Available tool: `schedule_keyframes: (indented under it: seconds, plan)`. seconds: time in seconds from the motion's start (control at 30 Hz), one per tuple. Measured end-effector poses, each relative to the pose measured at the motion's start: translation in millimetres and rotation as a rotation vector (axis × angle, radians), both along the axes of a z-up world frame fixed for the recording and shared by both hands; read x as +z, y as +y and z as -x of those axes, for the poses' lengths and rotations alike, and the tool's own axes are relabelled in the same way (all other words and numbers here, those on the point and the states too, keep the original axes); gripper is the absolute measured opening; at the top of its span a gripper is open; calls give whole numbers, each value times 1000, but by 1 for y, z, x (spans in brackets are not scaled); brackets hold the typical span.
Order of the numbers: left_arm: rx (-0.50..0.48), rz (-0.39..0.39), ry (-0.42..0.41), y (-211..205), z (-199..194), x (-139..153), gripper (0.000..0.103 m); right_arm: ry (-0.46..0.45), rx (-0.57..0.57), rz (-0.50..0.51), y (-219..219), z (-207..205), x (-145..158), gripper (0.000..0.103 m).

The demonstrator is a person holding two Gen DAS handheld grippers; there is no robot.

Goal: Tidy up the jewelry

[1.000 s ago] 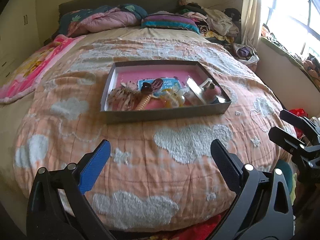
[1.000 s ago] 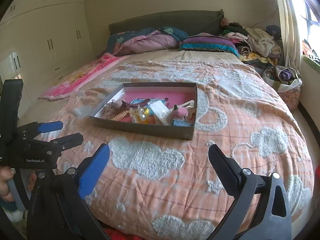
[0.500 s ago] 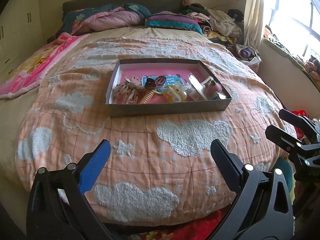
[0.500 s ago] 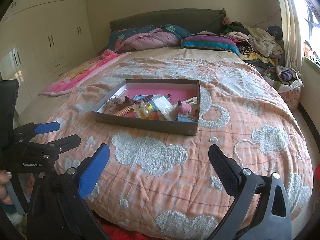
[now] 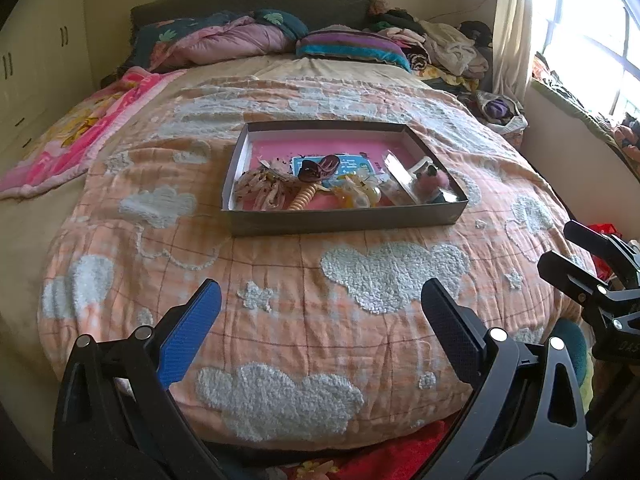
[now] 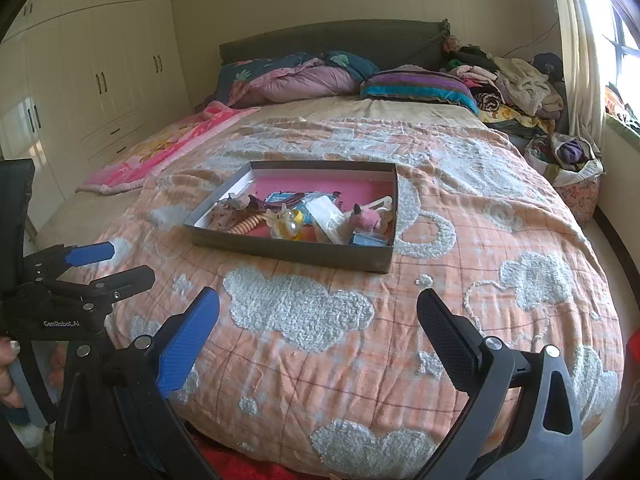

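A shallow grey box [image 5: 348,222] with a pink floor lies on the bed's orange cloud quilt; it also shows in the right wrist view [image 6: 288,250]. It holds a heap of jewelry and hair things: a beige spiral band [image 5: 303,199], a dark clip [image 5: 316,168], yellow clips [image 6: 290,226], a pink fluffy piece [image 6: 366,218]. My left gripper [image 5: 320,330] is open and empty over the quilt's near edge, well short of the box. My right gripper [image 6: 318,336] is open and empty, also short of the box.
Pillows and a rolled duvet [image 6: 304,80] lie at the headboard, a clothes pile [image 6: 516,84] at the far right. A pink blanket [image 5: 80,128] lies at the left. A white wardrobe [image 6: 92,80] stands left, a window right. The other gripper shows at each view's side.
Both grippers have pulled back and risen a little, so the box looks farther and the views are steeper. Both stay open and empty.
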State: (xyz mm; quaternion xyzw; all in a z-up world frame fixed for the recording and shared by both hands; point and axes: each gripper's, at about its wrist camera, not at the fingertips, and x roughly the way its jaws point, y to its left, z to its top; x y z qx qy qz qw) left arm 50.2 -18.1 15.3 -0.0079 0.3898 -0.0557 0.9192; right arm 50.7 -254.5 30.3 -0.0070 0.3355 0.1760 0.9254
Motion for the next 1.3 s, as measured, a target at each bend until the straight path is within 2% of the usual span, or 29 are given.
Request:
schedule_keyframes:
  seconds: [1.3]
  plan:
    - [8, 6, -3, 1, 2, 2, 93, 0, 1, 3, 0, 0, 1, 99]
